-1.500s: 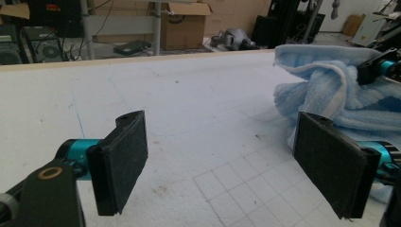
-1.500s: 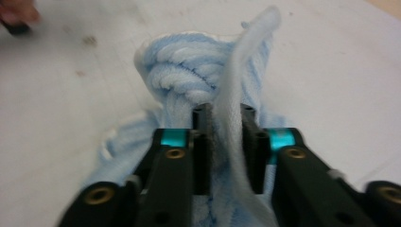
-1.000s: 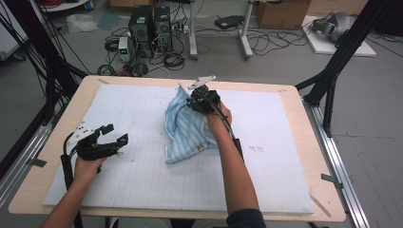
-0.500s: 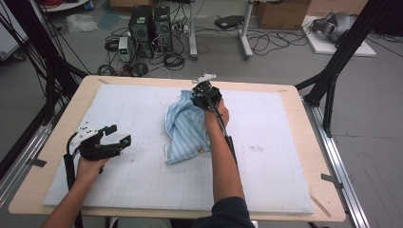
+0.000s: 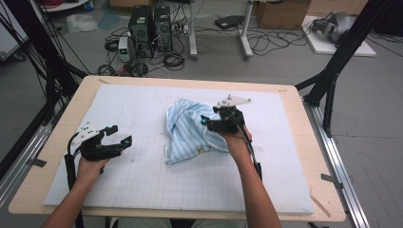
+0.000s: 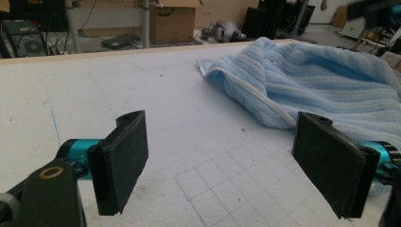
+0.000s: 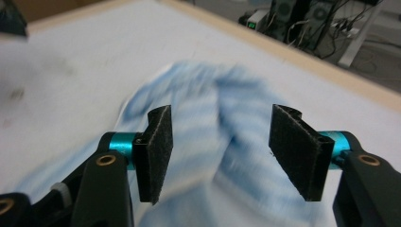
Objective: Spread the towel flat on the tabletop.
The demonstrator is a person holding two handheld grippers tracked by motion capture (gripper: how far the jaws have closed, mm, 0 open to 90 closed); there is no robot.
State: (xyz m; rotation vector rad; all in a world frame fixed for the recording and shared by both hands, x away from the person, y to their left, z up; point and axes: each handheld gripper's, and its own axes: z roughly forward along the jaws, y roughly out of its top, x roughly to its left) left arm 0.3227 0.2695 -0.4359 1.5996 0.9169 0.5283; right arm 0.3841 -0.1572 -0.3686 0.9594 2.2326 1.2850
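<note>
A crumpled light-blue striped cloth (image 5: 187, 133) lies mid-mat; it appears as a ribbed heap with a white hem (image 6: 321, 80) in the left gripper view. My right gripper (image 5: 209, 123) hovers over the cloth's right part, jaws open, pointing left. In the right gripper view the right gripper (image 7: 222, 146) has nothing between its pads, and the blurred cloth (image 7: 203, 94) lies below. My left gripper (image 5: 119, 135) rests low on the mat's left side, open and empty, a hand's length from the cloth. Its pads (image 6: 118, 161) stand wide apart, facing the cloth.
A white gridded foam mat (image 5: 142, 190) covers the wooden table (image 5: 313, 142). Beyond the far edge are computer towers (image 5: 149, 23), cables and cardboard boxes on the floor. Black frame struts (image 5: 332, 80) stand at both sides of the table.
My right gripper has pulled back from the cloth's far edge toward the person and slightly right. The cloth's far part has settled lower. The left gripper has hardly moved.
</note>
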